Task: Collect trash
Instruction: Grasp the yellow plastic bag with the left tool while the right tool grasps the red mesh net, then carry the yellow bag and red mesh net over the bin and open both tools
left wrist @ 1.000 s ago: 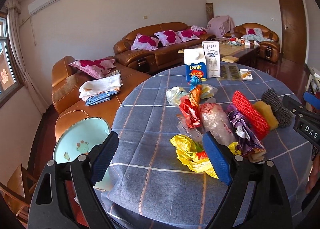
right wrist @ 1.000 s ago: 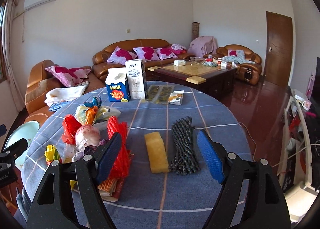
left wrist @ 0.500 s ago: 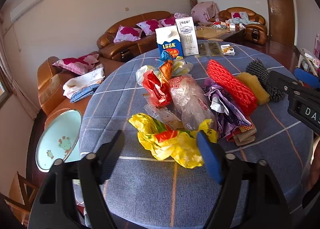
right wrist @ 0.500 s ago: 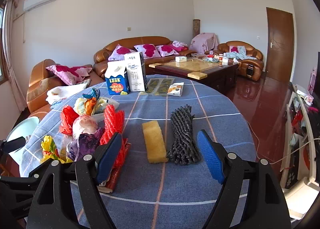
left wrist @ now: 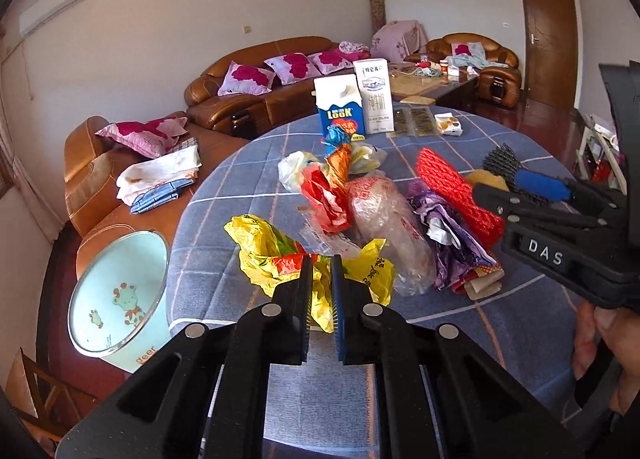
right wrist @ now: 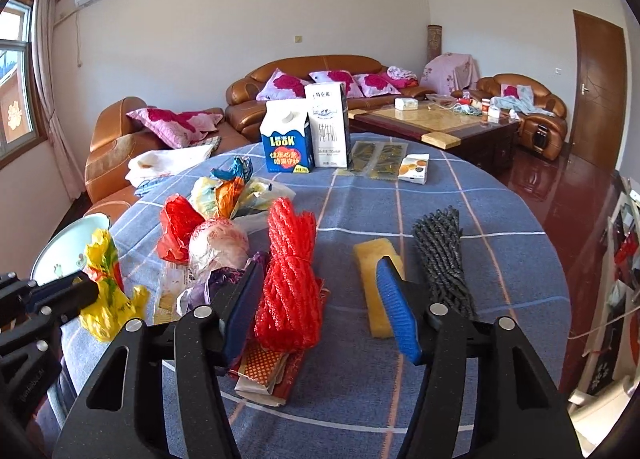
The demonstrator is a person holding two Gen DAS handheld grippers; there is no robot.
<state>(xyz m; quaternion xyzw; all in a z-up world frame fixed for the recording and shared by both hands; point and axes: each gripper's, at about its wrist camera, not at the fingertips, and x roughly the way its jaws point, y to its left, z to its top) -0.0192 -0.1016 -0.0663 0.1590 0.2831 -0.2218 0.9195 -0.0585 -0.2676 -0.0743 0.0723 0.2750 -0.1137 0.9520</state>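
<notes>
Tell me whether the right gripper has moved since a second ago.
Yes. The right gripper has shifted left: its jaws framed the yellow sponge and black scrubber before, and now, having just been closing, bracket the red mesh.

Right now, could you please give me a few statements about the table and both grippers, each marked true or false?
1. The left gripper is shut on the yellow plastic bag. True.
2. The right gripper is clamped on the yellow sponge. False: it is open, with the red mesh net between its fingers.
3. Two cartons stand upright. True.
4. The dark mesh roll lies left of the sponge. False: right.
</notes>
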